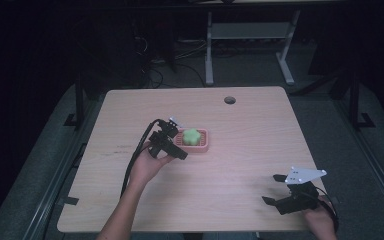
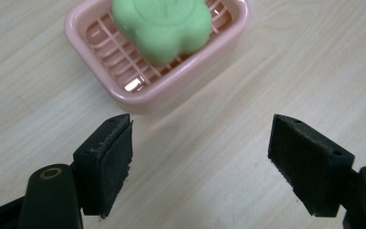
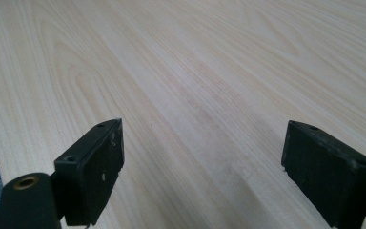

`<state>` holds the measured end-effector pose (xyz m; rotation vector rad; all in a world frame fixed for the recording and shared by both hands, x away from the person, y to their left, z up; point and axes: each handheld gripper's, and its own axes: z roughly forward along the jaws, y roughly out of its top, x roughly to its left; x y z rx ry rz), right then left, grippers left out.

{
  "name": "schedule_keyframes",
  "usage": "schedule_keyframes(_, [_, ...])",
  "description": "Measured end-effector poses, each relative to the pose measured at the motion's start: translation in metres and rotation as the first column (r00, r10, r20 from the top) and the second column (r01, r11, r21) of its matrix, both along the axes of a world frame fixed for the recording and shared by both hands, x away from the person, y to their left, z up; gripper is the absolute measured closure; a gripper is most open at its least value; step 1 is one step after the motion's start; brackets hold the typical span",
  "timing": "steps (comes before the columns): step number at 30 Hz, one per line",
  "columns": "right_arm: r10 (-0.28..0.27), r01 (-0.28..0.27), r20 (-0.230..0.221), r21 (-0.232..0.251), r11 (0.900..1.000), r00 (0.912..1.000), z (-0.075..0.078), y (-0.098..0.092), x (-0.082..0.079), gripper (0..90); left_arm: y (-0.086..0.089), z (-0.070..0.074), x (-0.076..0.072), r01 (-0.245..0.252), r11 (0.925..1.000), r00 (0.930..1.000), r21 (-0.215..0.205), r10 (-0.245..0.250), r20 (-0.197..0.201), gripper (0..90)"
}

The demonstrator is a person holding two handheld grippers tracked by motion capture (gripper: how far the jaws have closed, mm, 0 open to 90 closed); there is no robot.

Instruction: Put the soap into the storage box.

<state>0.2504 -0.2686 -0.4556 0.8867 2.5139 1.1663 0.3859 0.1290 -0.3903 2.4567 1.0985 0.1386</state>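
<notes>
High view: left gripper (image 1: 179, 145) hovers jaws apart just beside the pink soap dish (image 1: 203, 145) holding green soap (image 1: 191, 137) — right gripper (image 1: 275, 189), jaws apart, well apart from it.

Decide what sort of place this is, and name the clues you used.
Probably a lab or workshop test bench: a bare wooden table, loose cables on the floor behind it, and a metal desk frame in a dim room.
</notes>
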Motion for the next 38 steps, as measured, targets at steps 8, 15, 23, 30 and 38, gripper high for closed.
schedule_keyframes(8, [-0.004,0.004,0.003,-0.002,1.000,1.0000,-0.001,-0.001,0.000,13.8,0.009,-0.003,-0.018,0.019,0.9998,0.9998,-0.006,-0.019,0.010,23.3])
schedule_keyframes(15, [-0.010,0.010,0.000,-0.005,1.000,0.9999,-0.001,-0.001,0.000,13.8,0.020,-0.008,-0.033,0.015,0.9996,0.9998,-0.024,-0.014,0.013,23.3])
schedule_keyframes(23, [-0.015,0.015,-0.002,-0.010,1.000,0.9999,-0.002,-0.001,-0.001,13.8,0.034,-0.013,-0.052,0.018,0.9992,0.9995,-0.036,-0.017,0.025,23.2])
schedule_keyframes(30, [-0.013,0.013,0.005,-0.013,1.000,0.9999,-0.002,-0.002,-0.001,13.8,0.050,-0.022,-0.069,-0.006,0.9979,0.9996,-0.065,0.008,0.027,23.3])
schedule_keyframes(38, [-0.022,0.022,0.001,-0.016,1.000,0.9998,-0.003,-0.002,-0.002,13.8,0.063,-0.026,-0.092,-0.001,0.9971,0.9985,-0.075,0.005,0.054,23.2])
